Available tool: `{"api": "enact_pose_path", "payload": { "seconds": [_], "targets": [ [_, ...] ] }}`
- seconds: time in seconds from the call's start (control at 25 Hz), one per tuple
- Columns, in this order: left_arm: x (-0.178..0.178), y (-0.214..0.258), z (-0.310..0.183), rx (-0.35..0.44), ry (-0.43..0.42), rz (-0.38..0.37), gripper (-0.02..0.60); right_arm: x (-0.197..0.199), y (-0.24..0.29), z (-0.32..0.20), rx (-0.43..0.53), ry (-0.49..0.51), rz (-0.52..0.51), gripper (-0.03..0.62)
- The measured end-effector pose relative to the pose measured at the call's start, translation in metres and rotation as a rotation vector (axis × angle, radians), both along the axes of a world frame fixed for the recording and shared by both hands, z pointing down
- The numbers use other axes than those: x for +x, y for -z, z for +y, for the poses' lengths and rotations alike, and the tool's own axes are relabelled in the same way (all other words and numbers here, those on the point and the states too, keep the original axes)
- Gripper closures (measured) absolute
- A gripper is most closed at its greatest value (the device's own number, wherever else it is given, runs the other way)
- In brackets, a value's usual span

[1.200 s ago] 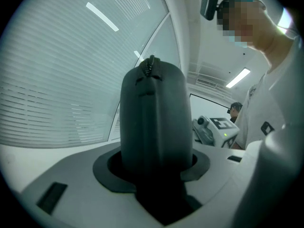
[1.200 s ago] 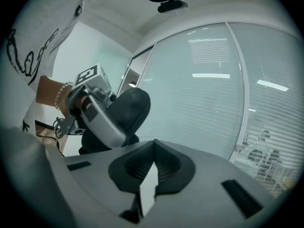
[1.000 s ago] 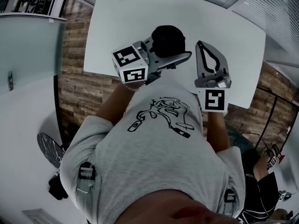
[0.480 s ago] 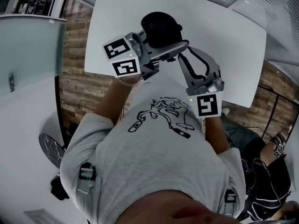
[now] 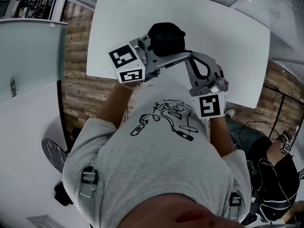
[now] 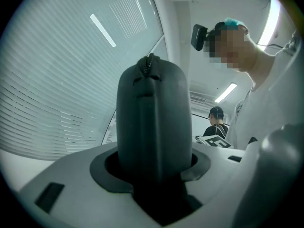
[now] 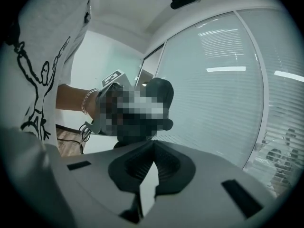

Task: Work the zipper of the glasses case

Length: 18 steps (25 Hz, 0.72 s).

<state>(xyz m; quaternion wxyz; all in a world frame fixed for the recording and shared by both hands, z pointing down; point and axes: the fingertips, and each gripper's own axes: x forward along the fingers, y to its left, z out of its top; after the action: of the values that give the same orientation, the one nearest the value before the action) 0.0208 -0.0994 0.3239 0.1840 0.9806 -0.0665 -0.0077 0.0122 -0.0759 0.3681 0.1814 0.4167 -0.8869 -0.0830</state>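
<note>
Between the fingers [image 6: 71,184] of the left gripper [image 6: 153,163] the glasses case [image 6: 154,113] sits clamped over the table [image 5: 228,37], with its zipper pull [image 6: 149,63] at the far end. Ahead of the right gripper [image 7: 153,144], apart from its tips, I see the same case. Those fingers [image 7: 213,175] have just been closing and are clenched on nothing visible. My worry is that going in shut, I'd knock the pull aside or lever the case loose, since only one end is held.

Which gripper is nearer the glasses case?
Left. The left gripper is clamped on the glasses case, upright between its jaws. The right gripper, jaws shut, points at it from the side; contact unclear.
</note>
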Motion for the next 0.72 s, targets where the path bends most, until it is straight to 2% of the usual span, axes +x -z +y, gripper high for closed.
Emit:
{"api": "enact_pose_path", "payload": {
  "seconds": [0.16,0.32,0.4,0.52,0.72],
  "targets": [
    [-0.006,-0.001,0.000,0.008,0.004,0.014,0.350,0.006,0.002,-0.002,0.012,-0.032,-0.010,0.592],
    [-0.017,0.014,-0.001,-0.078,0.006,0.135,0.350,-0.004,0.006,0.006,-0.001,-0.002,-0.012,0.586],
    [-0.025,0.020,-0.001,-0.110,0.007,0.178,0.350,-0.014,0.007,0.013,-0.020,0.026,-0.009,0.481],
    [-0.029,0.021,-0.001,-0.110,0.008,0.173,0.350,-0.021,0.006,0.015,-0.016,0.044,0.034,0.466],
    [-0.024,0.015,-0.004,-0.076,0.015,0.113,0.350,-0.023,0.001,0.012,0.011,0.057,0.109,0.459]
  ]
}}
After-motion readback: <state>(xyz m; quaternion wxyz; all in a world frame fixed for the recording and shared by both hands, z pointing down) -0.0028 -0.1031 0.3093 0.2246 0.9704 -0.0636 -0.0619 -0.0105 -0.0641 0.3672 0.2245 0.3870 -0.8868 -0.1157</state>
